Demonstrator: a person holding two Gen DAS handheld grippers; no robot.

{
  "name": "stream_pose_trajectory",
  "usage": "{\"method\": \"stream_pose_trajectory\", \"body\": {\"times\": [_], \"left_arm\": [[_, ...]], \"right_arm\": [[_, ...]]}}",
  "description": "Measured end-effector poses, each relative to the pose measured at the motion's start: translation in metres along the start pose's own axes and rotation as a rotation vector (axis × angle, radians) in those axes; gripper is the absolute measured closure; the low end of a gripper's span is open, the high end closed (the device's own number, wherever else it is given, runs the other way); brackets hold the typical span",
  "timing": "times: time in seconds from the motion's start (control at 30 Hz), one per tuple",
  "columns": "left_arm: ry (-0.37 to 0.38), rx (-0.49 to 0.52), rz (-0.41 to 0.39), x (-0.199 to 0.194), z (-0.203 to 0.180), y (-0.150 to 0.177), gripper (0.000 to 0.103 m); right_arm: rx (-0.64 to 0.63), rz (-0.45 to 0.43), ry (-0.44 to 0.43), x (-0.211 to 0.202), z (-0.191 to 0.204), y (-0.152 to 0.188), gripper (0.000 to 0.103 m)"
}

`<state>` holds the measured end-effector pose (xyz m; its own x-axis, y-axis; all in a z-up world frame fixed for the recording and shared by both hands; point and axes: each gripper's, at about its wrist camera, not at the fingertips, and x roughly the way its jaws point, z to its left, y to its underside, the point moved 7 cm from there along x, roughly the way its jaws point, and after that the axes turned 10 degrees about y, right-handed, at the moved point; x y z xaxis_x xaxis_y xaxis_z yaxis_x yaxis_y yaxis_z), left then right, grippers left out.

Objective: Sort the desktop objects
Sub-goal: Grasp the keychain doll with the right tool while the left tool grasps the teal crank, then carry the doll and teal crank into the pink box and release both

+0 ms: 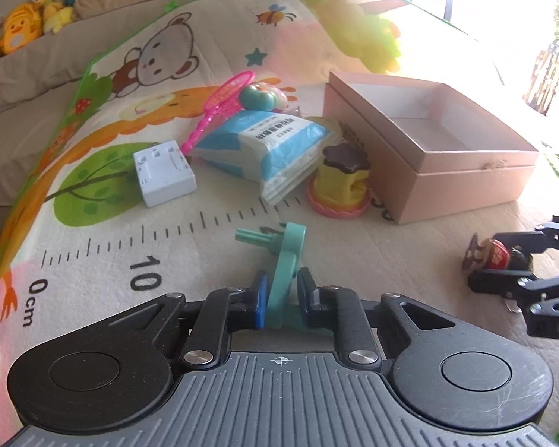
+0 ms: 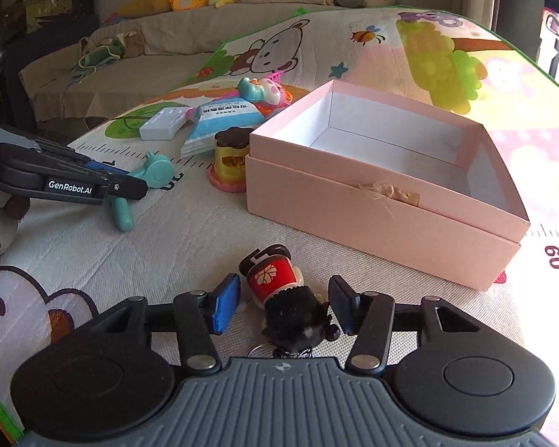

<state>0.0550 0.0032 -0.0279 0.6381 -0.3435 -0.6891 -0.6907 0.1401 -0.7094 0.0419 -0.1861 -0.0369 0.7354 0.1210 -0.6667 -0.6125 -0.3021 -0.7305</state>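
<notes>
Gripping teal plastic snail-shaped toy (image 1: 285, 260) between left gripper (image 1: 282, 300) pads, toy on patterned mat just ahead. Right gripper (image 2: 284, 303) wide, straddling small black-haired doll keychain in red dress (image 2: 285, 298), pads apart from it. Advice: close squarely on doll body, lift both, carry forward into open pink cardboard box (image 2: 372, 201).

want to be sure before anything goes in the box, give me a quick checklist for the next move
1. Left gripper shut on teal toy: ok.
2. Right gripper around the doll keychain, jaws not yet closed: not ok.
3. Pink box open with nothing inside: ok.
4. Path to the box free of objects: ok.
5. Keychain ring free of the right gripper's base: cannot tell.
</notes>
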Motion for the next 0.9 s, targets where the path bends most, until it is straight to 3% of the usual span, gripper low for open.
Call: {"method": "stream_pose_trajectory", "body": {"times": [0.07, 0.2, 0.33, 0.4, 0.5, 0.6, 0.7, 0.8, 0.87, 0.9], "left_arm": [[0.033, 0.013, 0.007, -0.005, -0.011, 0.007, 0.084], [0.07, -0.008, 0.009, -0.01, -0.021, 0.015, 0.081], [0.065, -0.03, 0.012, -0.009, -0.019, 0.017, 0.044], [0.069, -0.034, 0.016, -0.011, -0.019, 0.018, 0.04], [0.084, -0.032, 0.018, -0.016, -0.021, 0.022, 0.022], [0.081, 0.006, 0.029, -0.019, -0.026, 0.028, 0.015], [0.002, 0.087, 0.044, -0.019, -0.025, 0.033, 0.012], [-0.157, 0.125, 0.018, -0.021, -0.005, 0.026, 0.012], [-0.255, 0.121, 0.001, -0.025, 0.012, 0.019, 0.012], [-0.256, 0.098, -0.003, -0.028, 0.017, 0.016, 0.012]], "right_arm": [[-0.005, -0.002, -0.005, -0.006, 0.001, 0.003, 0.065], [0.003, 0.028, -0.006, -0.018, 0.001, 0.011, 0.07], [0.017, 0.039, -0.028, -0.026, 0.004, 0.022, 0.07], [0.023, 0.033, -0.022, -0.029, 0.004, 0.024, 0.069], [0.038, 0.021, -0.012, -0.032, 0.001, 0.026, 0.068], [0.05, 0.013, -0.001, -0.031, -0.002, 0.027, 0.059], [0.055, 0.012, 0.008, -0.031, -0.003, 0.029, 0.057], [0.061, -0.005, 0.024, -0.034, -0.005, 0.028, 0.053], [0.072, -0.022, 0.04, -0.035, -0.008, 0.027, 0.047], [0.08, -0.027, 0.043, -0.036, -0.009, 0.027, 0.045]]}}
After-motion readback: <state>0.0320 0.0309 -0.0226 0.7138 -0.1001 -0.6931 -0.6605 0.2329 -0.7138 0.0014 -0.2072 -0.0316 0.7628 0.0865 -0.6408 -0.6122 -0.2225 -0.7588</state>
